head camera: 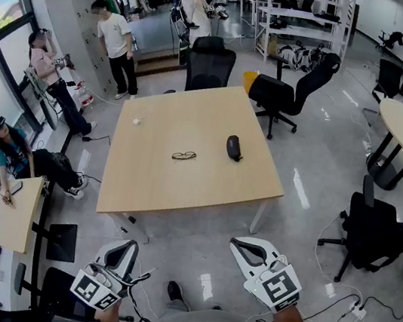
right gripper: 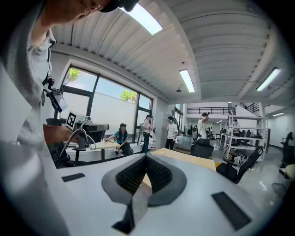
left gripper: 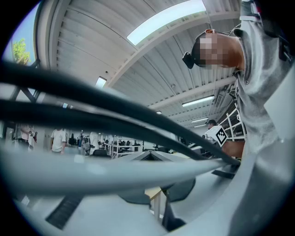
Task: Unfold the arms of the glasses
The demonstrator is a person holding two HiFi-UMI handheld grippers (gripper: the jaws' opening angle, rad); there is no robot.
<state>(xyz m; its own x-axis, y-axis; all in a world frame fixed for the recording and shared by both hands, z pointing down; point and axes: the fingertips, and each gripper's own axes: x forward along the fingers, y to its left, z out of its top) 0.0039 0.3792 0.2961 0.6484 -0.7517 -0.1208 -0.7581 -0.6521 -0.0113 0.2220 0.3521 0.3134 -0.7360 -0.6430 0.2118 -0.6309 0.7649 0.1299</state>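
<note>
Left tool [head camera: 123, 252]: I'm holding it low at the near left, well short of the tabletop [head camera: 181, 191]. In the left gripper view [left gripper: 150, 155] its jaws are sitting together with nothing between them.
Cables [left gripper: 92, 106]: dark, blurred cables are crossing right in front of the left tool's camera.
Right tool [head camera: 242, 249]: I'm carrying it over the floor [head camera: 314, 175] at the near right. In the right gripper view [right gripper: 146, 159] its jaws are pressing together, empty.
Glasses [head camera: 183, 156]: they're lying near the middle of the tabletop, well apart from both tools. They're showing too small for me to tell how the arms are sitting.
Black case [head camera: 234, 147]: it's resting on the tabletop to the right of the glasses, near but apart from them.
Office chairs [head camera: 208, 64]: two are standing along the far edge of the tabletop.
</note>
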